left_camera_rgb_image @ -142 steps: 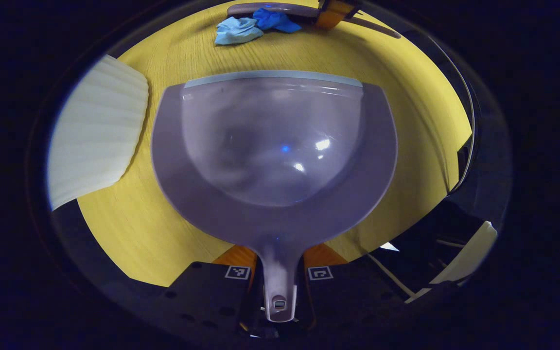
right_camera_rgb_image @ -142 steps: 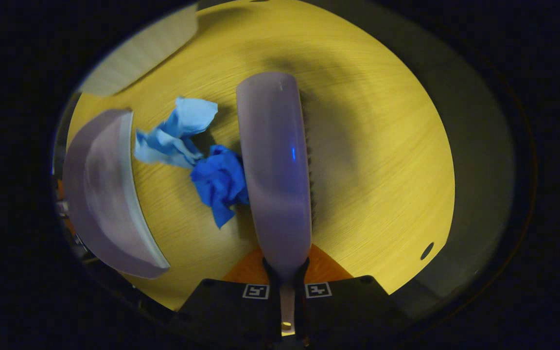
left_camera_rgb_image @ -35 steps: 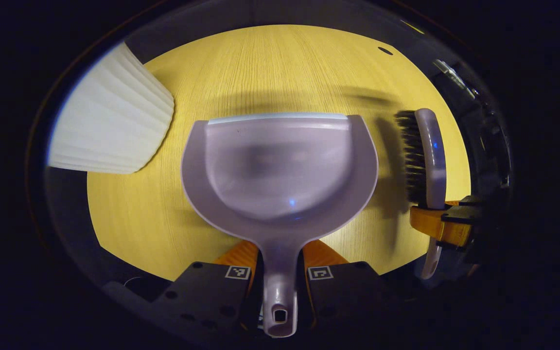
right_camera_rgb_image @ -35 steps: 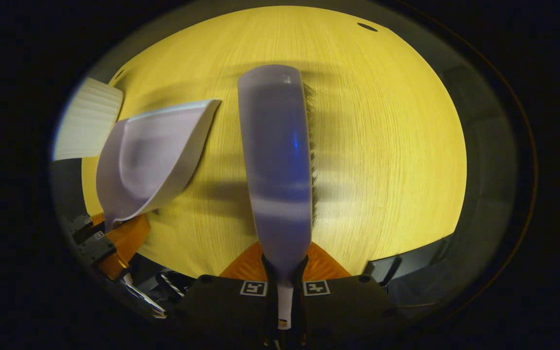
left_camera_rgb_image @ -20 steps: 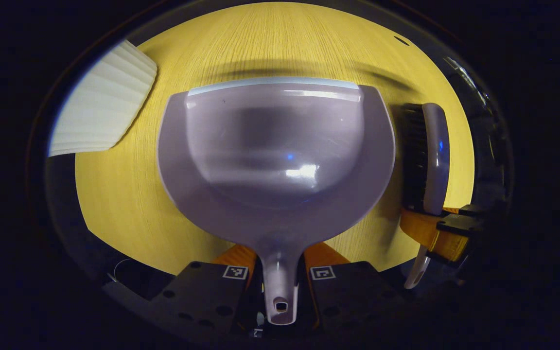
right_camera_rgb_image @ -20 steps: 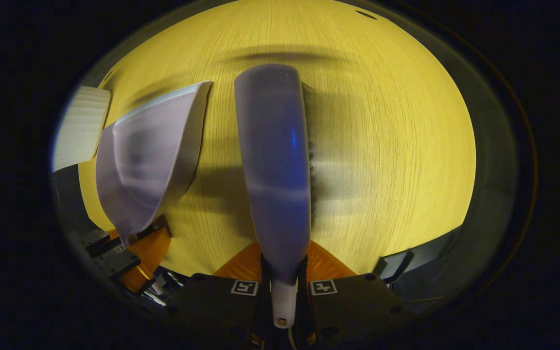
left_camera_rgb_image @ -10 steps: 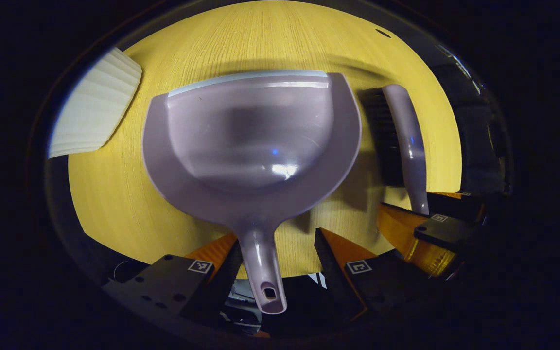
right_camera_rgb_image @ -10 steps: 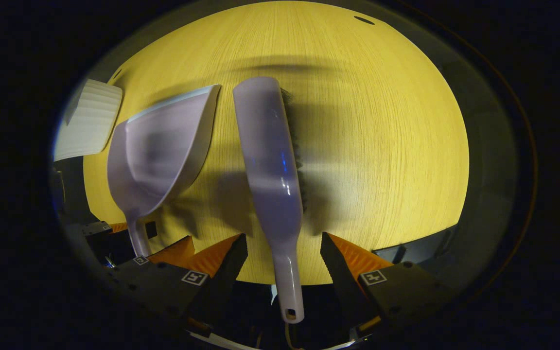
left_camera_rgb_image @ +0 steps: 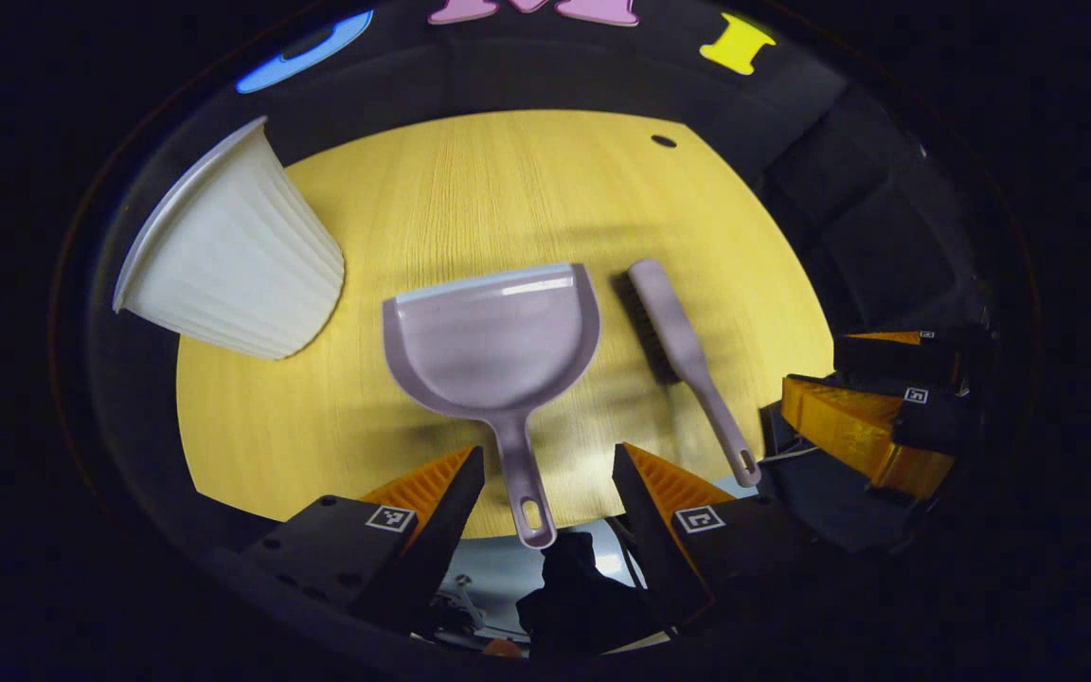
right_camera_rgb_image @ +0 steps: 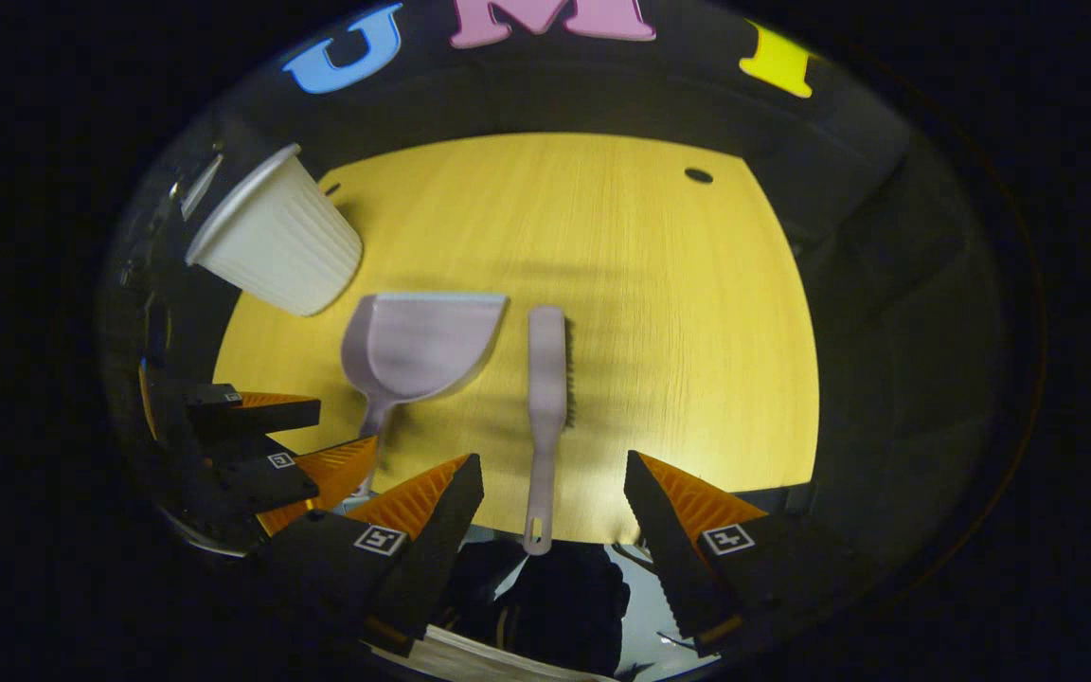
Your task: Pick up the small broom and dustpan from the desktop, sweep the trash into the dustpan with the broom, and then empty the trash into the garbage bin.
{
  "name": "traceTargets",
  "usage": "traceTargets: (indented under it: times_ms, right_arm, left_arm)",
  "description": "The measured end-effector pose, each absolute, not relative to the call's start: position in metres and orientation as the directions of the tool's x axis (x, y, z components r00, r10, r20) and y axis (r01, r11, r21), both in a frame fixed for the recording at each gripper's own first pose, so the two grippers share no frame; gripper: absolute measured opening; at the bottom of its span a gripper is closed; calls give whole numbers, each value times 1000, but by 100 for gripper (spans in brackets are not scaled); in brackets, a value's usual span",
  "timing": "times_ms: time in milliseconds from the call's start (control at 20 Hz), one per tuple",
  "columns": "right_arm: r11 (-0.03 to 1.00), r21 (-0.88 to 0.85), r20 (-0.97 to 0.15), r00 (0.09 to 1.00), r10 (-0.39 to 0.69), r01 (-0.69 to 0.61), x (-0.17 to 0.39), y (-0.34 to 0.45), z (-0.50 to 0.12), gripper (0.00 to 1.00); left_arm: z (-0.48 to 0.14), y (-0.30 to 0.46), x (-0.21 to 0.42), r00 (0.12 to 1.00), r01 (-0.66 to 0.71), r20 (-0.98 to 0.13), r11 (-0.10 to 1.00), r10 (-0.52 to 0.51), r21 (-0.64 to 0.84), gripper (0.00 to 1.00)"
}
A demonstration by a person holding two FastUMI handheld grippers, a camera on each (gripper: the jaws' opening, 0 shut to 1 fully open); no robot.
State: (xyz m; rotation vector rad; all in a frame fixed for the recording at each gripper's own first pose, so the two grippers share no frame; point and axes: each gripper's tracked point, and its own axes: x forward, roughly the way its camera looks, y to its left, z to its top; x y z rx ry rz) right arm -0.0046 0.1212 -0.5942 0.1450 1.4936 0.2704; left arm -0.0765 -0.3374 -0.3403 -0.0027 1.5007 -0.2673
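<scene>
Both handles toward the viewer: dustpan (left_camera_rgb_image: 493,341), broom (left_camera_rgb_image: 683,355), seemingly parallel.

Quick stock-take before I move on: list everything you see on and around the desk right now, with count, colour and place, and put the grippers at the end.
dustpan: 1, pale lilac-grey, lying flat mid-desk, pan empty, handle toward the near edge.
broom: 1, same lilac-grey with dark bristles, lying on the desk just right of the dustpan, handle toward the near edge.
garbage bin: 1, white, ribbed, at the desk's far left corner.
desk: 1, yellow wood grain, a small dark hole near its far right edge.
left gripper: 1, black with orange fingers, open, straddling the dustpan's handle without touching it.
right gripper: 1, black with orange fingers, open, either side of the broom's handle, apart from it.
</scene>
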Motion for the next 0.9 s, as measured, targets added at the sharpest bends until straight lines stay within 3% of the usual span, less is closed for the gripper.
traceTargets:
  times_ms: [100,250,400,600,700,800,900]
  right_arm:
    - [940,331,-915,213,342,-85,29,130,-540,97]
    - [963,254,-844,465,268,-93,80,99,-460,96]
    - [981,187,-709,684,174,-56,104,80,-387,96]
    - [993,107,-535,839,101,-51,103,71,-321,95]
    - [994,102,-445,891,90,-49,93,68,-300,95]
    - [995,87,-341,938,66,-38,83,62,-278,96]
    - [992,118,-250,966,63,-34,73,59,-251,95]
  left_arm:
    - [-297,-336,-64,214,217,-957,965,-193,-146,82]
    - [-216,-331,-41,482,276,-851,958,-208,-77,82]
    - [-143,-319,-27,652,251,-732,967,-196,-36,82]
    - [-73,-311,-39,833,205,-525,979,-173,4,82]
    - [-42,-313,-56,924,167,-356,985,-139,47,81]
    - [-26,-324,-80,958,182,-233,982,-167,43,79]
    - [-24,-318,-90,953,202,-226,979,-200,-12,79]
